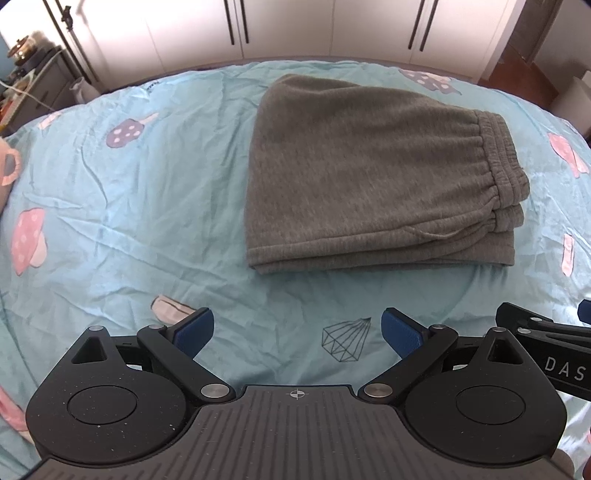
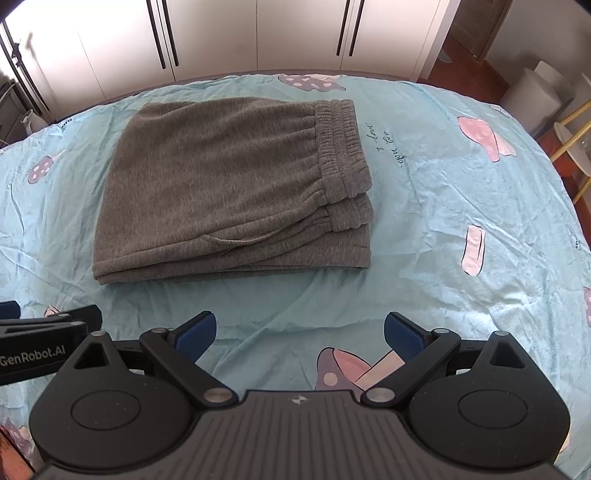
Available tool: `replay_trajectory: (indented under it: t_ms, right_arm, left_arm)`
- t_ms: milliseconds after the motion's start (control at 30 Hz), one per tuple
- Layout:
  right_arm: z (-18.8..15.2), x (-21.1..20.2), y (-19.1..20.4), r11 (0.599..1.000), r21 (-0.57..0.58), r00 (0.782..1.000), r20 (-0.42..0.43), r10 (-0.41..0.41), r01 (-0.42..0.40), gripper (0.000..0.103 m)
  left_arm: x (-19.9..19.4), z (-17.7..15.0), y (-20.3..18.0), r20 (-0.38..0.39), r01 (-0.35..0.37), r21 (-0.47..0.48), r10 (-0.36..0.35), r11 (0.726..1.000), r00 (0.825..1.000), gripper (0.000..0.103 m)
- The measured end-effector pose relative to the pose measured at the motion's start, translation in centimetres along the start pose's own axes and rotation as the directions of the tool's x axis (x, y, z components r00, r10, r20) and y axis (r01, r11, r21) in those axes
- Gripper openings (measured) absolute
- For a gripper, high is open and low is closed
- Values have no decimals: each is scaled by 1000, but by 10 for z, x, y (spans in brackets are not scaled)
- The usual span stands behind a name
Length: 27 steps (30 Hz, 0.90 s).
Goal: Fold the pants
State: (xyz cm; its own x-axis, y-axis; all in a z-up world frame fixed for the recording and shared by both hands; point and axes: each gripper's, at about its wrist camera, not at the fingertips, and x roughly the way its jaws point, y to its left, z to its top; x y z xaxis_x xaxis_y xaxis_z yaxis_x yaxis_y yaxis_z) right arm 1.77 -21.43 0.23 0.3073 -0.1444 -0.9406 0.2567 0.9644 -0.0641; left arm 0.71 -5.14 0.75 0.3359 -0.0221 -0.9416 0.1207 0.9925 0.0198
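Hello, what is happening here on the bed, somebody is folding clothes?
Yes. A person holds two grippers over the bed. The grey pants already lie folded into a compact stack on the blue sheet, waistband to the right. The left gripper and the right gripper are both open, holding nothing, on the near side of the stack.

near strip: bare bedsheet (image 1: 295, 295) between the open left gripper (image 1: 297, 330), right gripper (image 2: 299, 332) and folded pants (image 2: 229, 192) | sides: open sheet left and right of pants | obstacle: pants stack mid-bed | far edge: wardrobe (image 2: 258, 33) close behind, gap probably narrow
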Motion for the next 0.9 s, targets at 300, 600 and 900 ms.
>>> replay_trajectory:
  t_ms: [300,600,900]
  right_arm:
    - [-1,2,3,1000,-14,1000,-5,2,-2,98]
    - [-1,3,3,1000,-13,1000,-6,12,-12,98]
    - [-1,4,4,1000,-10,1000,-11,17,-18,98]
  left_arm:
    - [2,-3,-3,9,-15,19,15,1000,1000,100]
    - [5,-2,-2,5,-17,14,17,1000,1000,100]
    - [6,-2,-2,5,-19,17,18,1000,1000,100]
